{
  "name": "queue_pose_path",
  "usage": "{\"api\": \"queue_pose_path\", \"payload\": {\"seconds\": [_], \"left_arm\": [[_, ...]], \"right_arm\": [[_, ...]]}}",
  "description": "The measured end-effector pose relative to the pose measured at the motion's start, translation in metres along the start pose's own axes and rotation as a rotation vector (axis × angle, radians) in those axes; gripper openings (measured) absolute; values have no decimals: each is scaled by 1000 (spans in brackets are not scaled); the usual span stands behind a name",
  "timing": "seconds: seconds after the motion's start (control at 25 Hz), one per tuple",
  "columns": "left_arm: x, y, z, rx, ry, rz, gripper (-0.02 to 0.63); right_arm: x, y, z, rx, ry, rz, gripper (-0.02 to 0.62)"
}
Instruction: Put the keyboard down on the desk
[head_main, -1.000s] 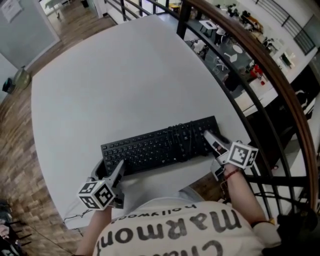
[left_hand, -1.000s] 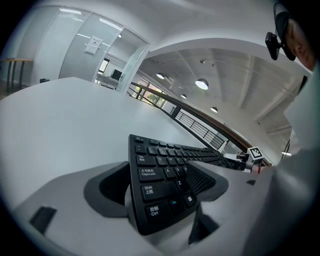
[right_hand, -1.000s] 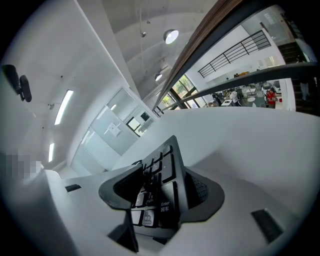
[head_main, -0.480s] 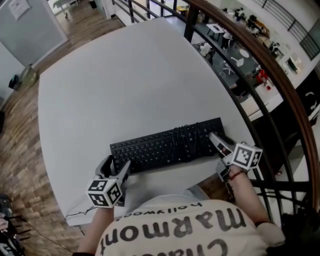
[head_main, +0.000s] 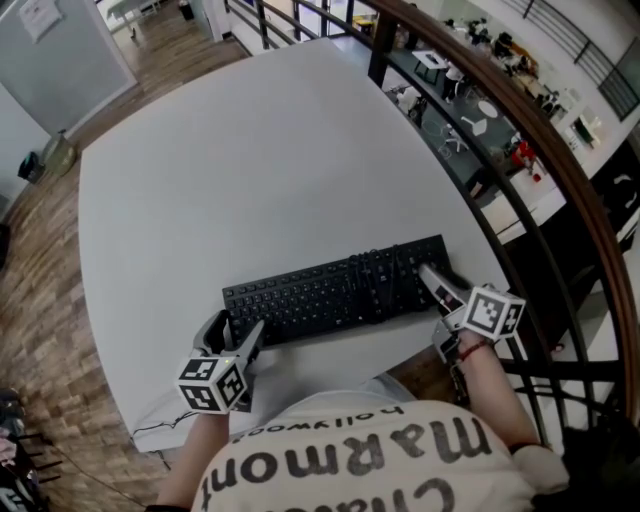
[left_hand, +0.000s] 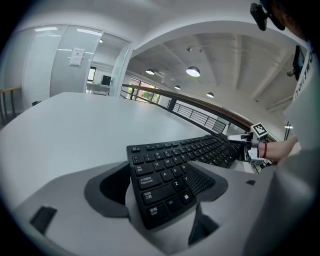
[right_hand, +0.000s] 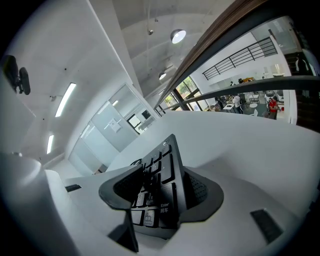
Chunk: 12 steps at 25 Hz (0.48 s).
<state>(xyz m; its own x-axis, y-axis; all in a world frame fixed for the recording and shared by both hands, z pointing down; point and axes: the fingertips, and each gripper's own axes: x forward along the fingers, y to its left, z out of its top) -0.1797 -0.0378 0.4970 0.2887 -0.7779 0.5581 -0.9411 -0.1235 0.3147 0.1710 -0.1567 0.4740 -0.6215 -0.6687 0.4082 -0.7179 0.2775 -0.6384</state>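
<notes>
A black keyboard stretches across the near part of the white desk, close to its front edge. My left gripper is shut on its left end, and in the left gripper view the pads press on the keyboard near the bottom-row keys. My right gripper is shut on the right end. The right gripper view shows the keyboard edge-on between the jaws of that gripper. A dark cable lies bunched over the keys at the right. Whether the keyboard rests on the desk I cannot tell.
A curved brown handrail with black bars runs along the desk's right side, with a lower floor beyond it. Wood flooring lies to the left. The person's shirt fills the bottom of the head view.
The head view has shifted a little to the right and down. Both grippers and the keyboard keep their places on the desk, and both grips are the same.
</notes>
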Motion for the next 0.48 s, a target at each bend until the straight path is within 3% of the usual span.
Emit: {"api": "queue_pose_path", "payload": {"seconds": [0.48], "left_arm": [[2, -3, -1, 34, 3, -2, 357]], "right_arm": [[-6, 1, 0, -9, -8, -26, 238]]}}
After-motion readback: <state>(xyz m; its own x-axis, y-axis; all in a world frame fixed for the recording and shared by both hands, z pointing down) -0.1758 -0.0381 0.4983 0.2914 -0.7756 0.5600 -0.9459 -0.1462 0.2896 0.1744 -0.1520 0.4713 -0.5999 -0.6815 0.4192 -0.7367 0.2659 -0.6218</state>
